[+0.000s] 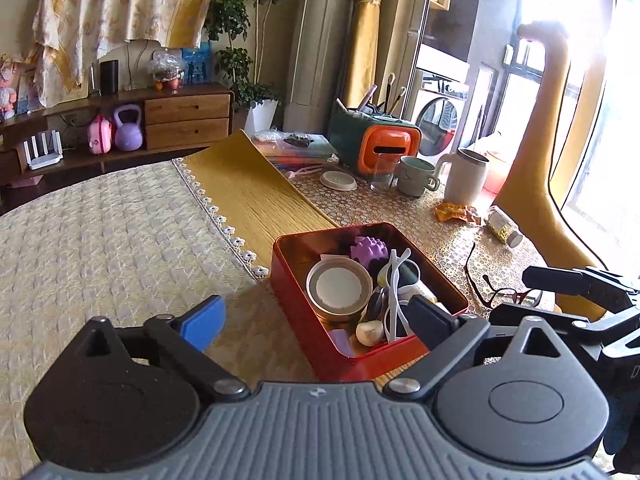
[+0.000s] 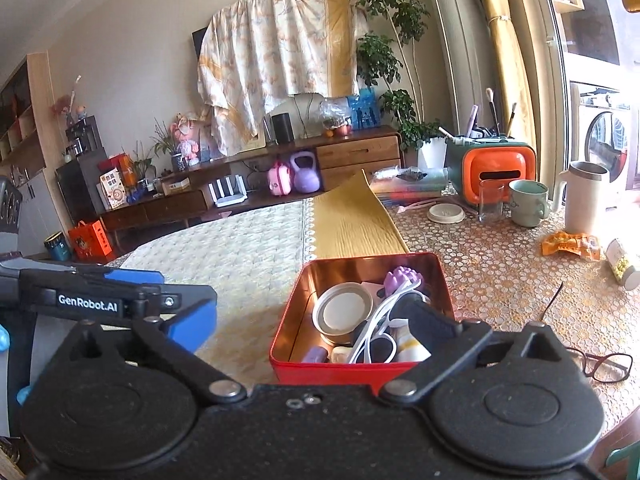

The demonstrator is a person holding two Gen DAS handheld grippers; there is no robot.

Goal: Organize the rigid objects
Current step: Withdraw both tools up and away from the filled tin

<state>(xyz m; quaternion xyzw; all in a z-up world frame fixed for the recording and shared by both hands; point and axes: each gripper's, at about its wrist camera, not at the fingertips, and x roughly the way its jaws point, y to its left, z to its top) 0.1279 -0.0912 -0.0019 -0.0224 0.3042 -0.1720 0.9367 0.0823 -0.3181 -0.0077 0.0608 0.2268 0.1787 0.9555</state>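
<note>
A: Where is there room? 
B: Left of the red tin (image 2: 360, 364), the quilted cloth (image 2: 240, 248) lies flat and bare, and so does the yellow runner (image 2: 352, 224) behind it. 
A: And to the right? 
B: Red-framed glasses (image 2: 604, 364) lie close to the tin. Farther back a snack wrapper (image 2: 568, 244), a tipped bottle (image 2: 622, 264), a white jug (image 2: 584, 200), a mug (image 2: 528, 202) and a glass (image 2: 491, 200) crowd the table. 
A: Inside the tin? 
B: Nearly full; white sunglasses (image 2: 380, 332) lie across the top.

Two black handheld grippers with blue finger pads

The left gripper (image 1: 316, 326) has a ribbed grey body, black round pivot housings and silver screws; the right gripper (image 2: 316, 322) is all-black, and white "GenRobot.AI" lettering marks the left one's side.
</note>
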